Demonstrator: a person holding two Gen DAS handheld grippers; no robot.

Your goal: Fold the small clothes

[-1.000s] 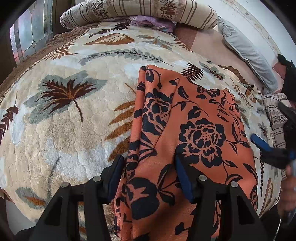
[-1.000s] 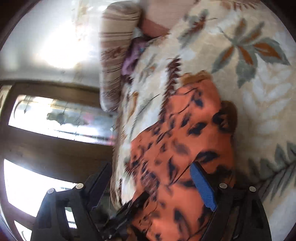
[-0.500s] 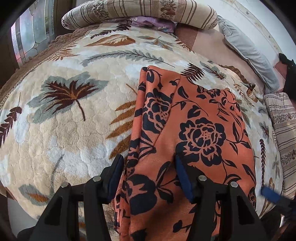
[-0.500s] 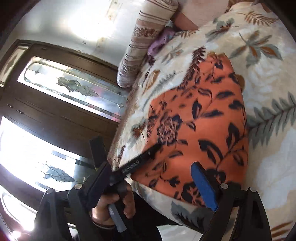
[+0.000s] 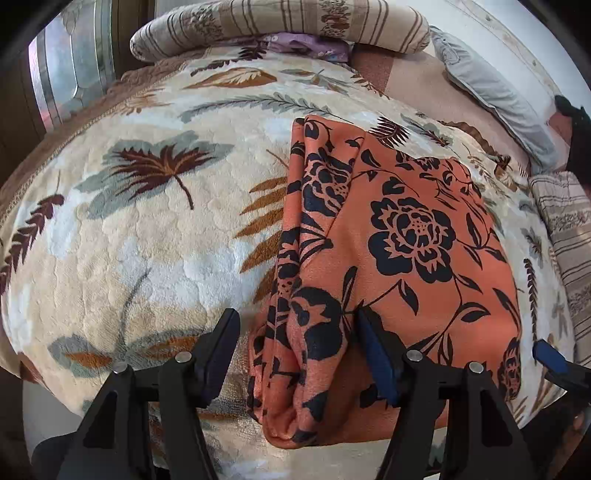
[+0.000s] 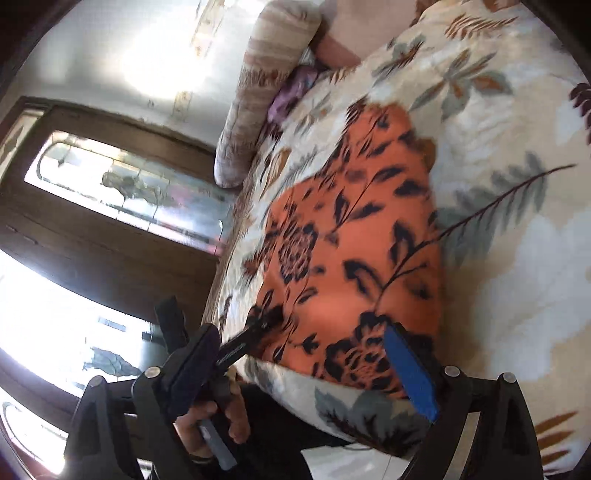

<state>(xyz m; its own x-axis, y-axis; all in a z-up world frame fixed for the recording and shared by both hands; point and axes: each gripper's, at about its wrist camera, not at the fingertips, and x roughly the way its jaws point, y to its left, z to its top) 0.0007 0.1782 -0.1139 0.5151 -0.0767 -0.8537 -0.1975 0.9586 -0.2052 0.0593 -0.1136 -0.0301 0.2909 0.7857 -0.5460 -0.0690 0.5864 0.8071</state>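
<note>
Left claw (image 5: 295, 350) opening, jaws straddling the near folded edge of the orange floral garment (image 5: 399, 258), pads not pressing the cloth. Right claw (image 6: 306, 373) spread wide and empty, hovering off the garment's near corner. Garment lying folded lengthwise on the leaf-patterned blanket (image 5: 147, 240) of the bed, doubled layers bunched along its left edge, striped pillow (image 5: 280, 26) beyond. Seemingly between folds: lengthwise fold done, release under way. Next, probably: regrip both near corners, carry them to the far end.
</note>
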